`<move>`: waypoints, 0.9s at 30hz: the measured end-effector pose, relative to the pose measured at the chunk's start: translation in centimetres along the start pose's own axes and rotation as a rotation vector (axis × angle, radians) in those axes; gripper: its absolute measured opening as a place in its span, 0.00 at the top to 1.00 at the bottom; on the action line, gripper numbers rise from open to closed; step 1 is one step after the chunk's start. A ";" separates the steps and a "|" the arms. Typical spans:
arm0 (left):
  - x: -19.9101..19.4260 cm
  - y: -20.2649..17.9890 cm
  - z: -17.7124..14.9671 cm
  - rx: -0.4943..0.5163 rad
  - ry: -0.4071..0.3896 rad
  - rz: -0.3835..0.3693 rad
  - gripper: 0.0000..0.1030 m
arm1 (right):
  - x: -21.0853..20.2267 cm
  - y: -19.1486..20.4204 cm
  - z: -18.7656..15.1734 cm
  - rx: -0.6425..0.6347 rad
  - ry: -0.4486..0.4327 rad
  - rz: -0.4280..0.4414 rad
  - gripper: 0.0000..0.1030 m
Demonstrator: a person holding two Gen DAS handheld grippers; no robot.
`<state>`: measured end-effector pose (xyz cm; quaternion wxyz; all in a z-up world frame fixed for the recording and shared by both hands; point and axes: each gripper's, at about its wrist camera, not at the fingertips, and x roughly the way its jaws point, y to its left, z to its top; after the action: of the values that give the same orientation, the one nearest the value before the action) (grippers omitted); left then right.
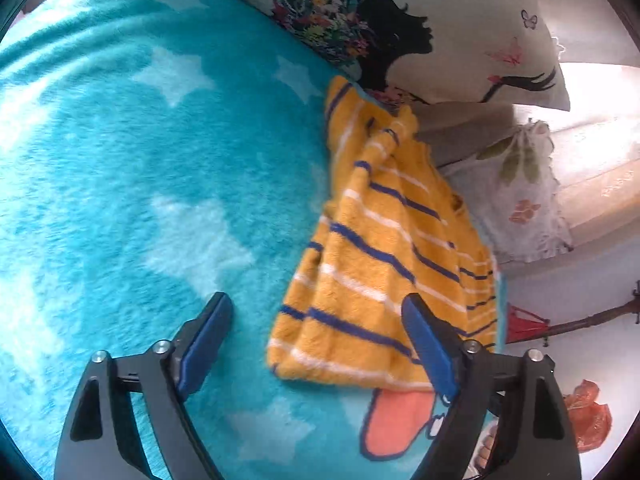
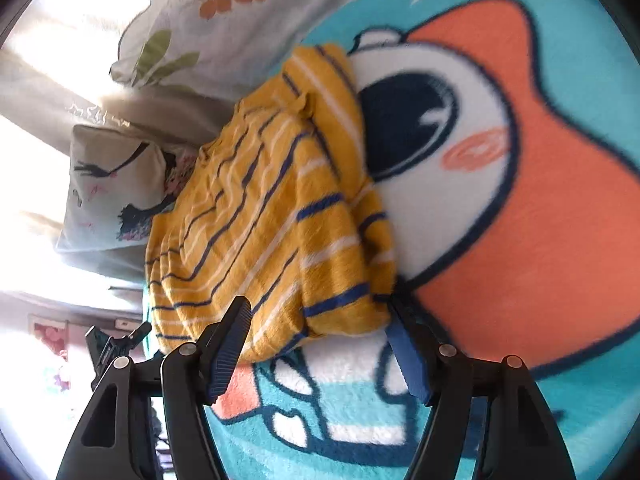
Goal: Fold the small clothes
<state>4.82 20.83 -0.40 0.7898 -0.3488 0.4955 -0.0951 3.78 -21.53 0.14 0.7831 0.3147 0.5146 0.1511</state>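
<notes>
A small yellow garment with blue and white stripes (image 1: 384, 248) lies folded and rumpled on a turquoise fleece blanket (image 1: 140, 160) near its right edge. My left gripper (image 1: 320, 308) is open and empty, its right finger over the garment's near corner. In the right wrist view the same garment (image 2: 272, 216) lies on the blanket's cartoon print (image 2: 520, 208). My right gripper (image 2: 320, 316) is open, its fingers on either side of the garment's near edge, not closed on it.
A cushion printed with a woman's silhouette and flowers (image 1: 400, 28) lies behind the garment. A floral cloth (image 1: 520, 192) hangs beside the blanket's edge. A red object (image 1: 588, 416) lies on the floor at right.
</notes>
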 end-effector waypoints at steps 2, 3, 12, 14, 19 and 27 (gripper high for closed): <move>0.7 -0.8 0.4 0.007 0.020 -0.030 0.14 | 0.7 0.3 0.7 -0.003 -0.009 0.020 0.28; 1.2 -1.1 0.6 0.007 0.032 -0.039 0.14 | 1.2 0.6 1.2 0.001 -0.013 0.028 0.28; 2.4 -5.4 -0.7 0.076 0.057 0.137 0.89 | 3.7 2.8 3.2 -0.045 -0.007 0.008 0.75; 0.6 -5.9 -1.3 0.088 0.045 0.134 0.89 | 1.9 2.5 2.9 -0.041 -0.012 0.042 0.79; -2.2 -6.2 -4.3 0.071 0.065 0.113 0.89 | -3.2 1.7 0.6 -0.049 -0.001 0.097 0.80; -2.9 -3.2 -7.4 0.016 0.053 0.214 0.61 | -4.4 -1.1 -2.4 -0.101 0.028 -0.110 0.61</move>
<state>-2.24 16.50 1.81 0.7848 -0.2852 0.5498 -0.0233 -0.34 -24.07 1.91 0.7980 0.2437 0.5336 0.1379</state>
